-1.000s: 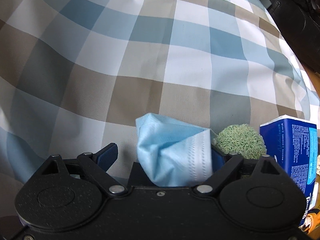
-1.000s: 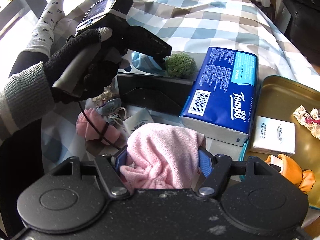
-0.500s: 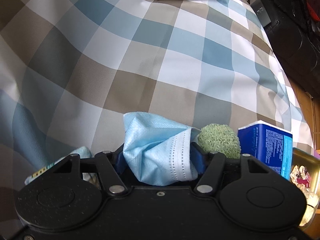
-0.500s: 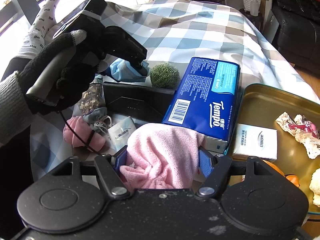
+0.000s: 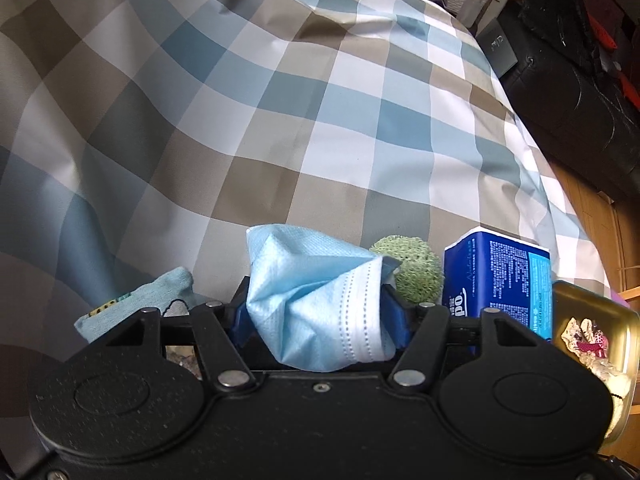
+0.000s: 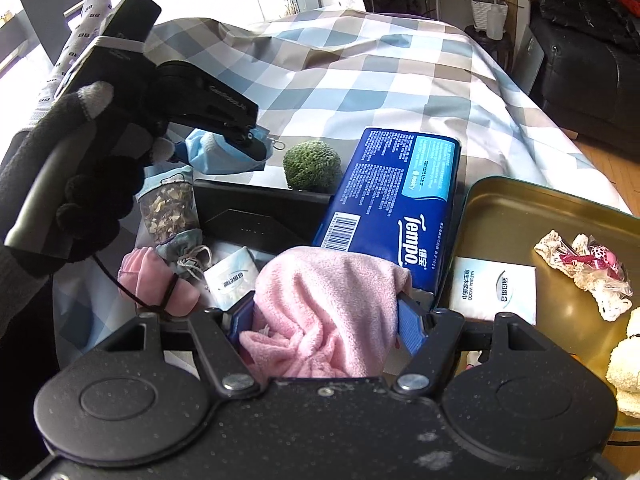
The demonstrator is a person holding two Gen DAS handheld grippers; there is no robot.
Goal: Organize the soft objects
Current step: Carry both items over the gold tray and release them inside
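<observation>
My left gripper (image 5: 320,316) is shut on a crumpled light-blue face mask (image 5: 316,300), held off the checked cloth; in the right wrist view the left gripper (image 6: 248,144) hangs in a gloved hand with the face mask (image 6: 216,156) bunched under its tips. A folded pink towel (image 6: 328,312) fills the jaws of my right gripper (image 6: 324,320), which is shut on it. A green fuzzy ball (image 6: 312,165) lies on the cloth beside a blue Tempo tissue pack (image 6: 396,200). A gold tin tray (image 6: 520,216) at the right holds a lace bundle (image 6: 584,272) and a white tissue packet (image 6: 494,288).
A black box (image 6: 256,216) sits in front of the ball. A herb sachet (image 6: 170,208), a pink rolled cloth (image 6: 156,280) and a small wipe packet (image 6: 232,280) lie at the left. Checked cloth (image 5: 280,120) stretches far behind; a dark sofa (image 6: 592,60) stands at the right.
The left gripper's jaws have closed onto the blue face mask and lifted it up off the cloth. The right gripper keeps the pink towel and has barely shifted.
</observation>
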